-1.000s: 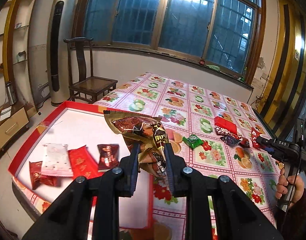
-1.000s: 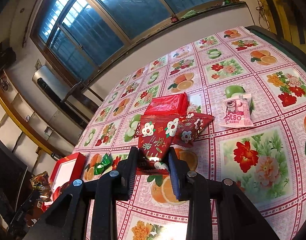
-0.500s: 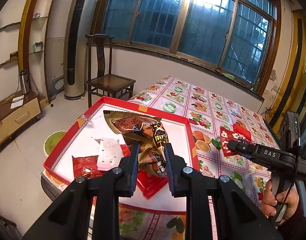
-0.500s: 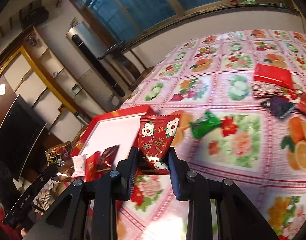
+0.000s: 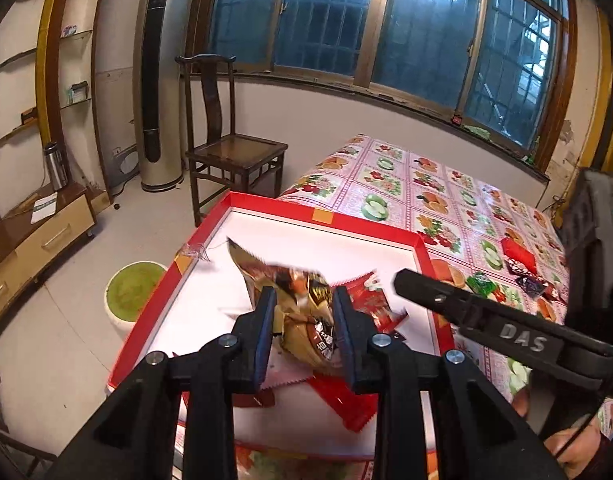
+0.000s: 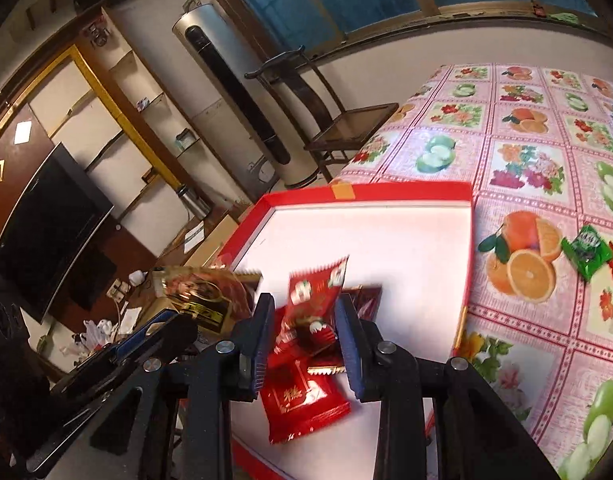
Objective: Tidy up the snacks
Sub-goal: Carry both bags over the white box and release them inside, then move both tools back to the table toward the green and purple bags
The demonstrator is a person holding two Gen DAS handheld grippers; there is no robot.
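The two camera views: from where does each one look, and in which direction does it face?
Left wrist: on the left gripper, looking down at the gold packet over the red tray; right gripper alongside.
Right wrist: on the right gripper, facing the red packet; left gripper alongside.
Shared: tray, chair, both packets.

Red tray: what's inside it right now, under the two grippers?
Inside the red tray: a red packet lying flat with a dark brown one behind. The gold packet and flowered red packet hang just above, covering whatever lies beneath.
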